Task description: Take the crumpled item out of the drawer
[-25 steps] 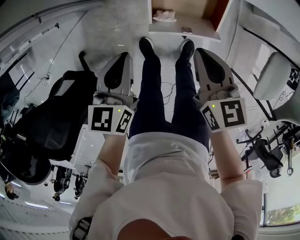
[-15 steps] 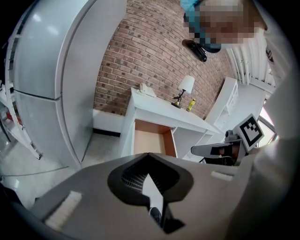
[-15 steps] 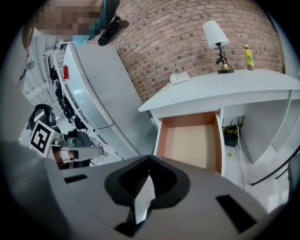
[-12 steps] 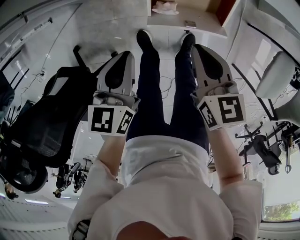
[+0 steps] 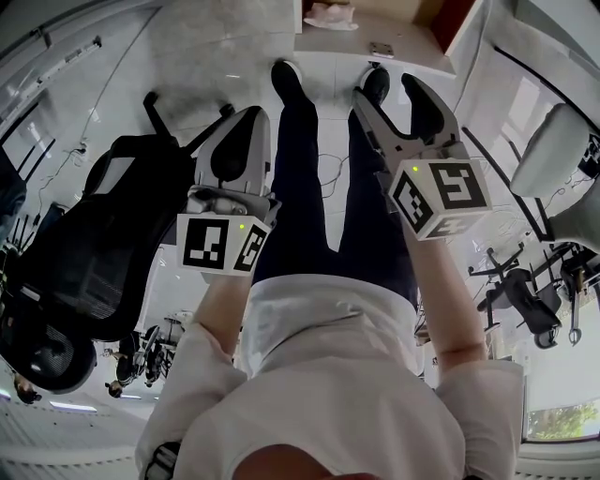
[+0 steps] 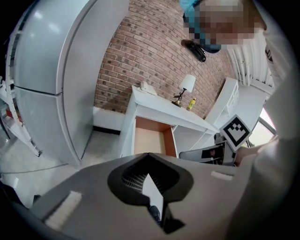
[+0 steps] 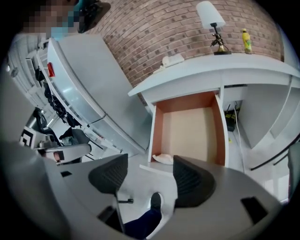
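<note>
A pale crumpled item (image 5: 330, 14) lies at the front left of the open wooden drawer (image 5: 441, 23), far ahead of my feet. The right gripper view shows the crumpled item (image 7: 163, 158) just inside the drawer (image 7: 156, 131), well beyond the jaws. My right gripper (image 5: 387, 89) is opening, its dark pads spread, with nothing between them; the right gripper (image 7: 150, 161) points at the drawer. My left gripper (image 5: 246, 117) is shut and empty beside my left leg. The left gripper (image 6: 149, 161) also faces the drawer (image 6: 149, 138) from a distance.
A black office chair (image 5: 103, 234) stands to my left and a white chair (image 5: 553, 150) to my right. The white desk top (image 7: 220, 70) over the drawer carries a lamp (image 7: 211, 18) and a yellow bottle (image 7: 245, 41). A tall grey refrigerator (image 6: 51, 79) stands left of the desk.
The right gripper's jaws have gone from shut to wide apart and it has tilted slightly. The left gripper has stayed shut in about the same place.
</note>
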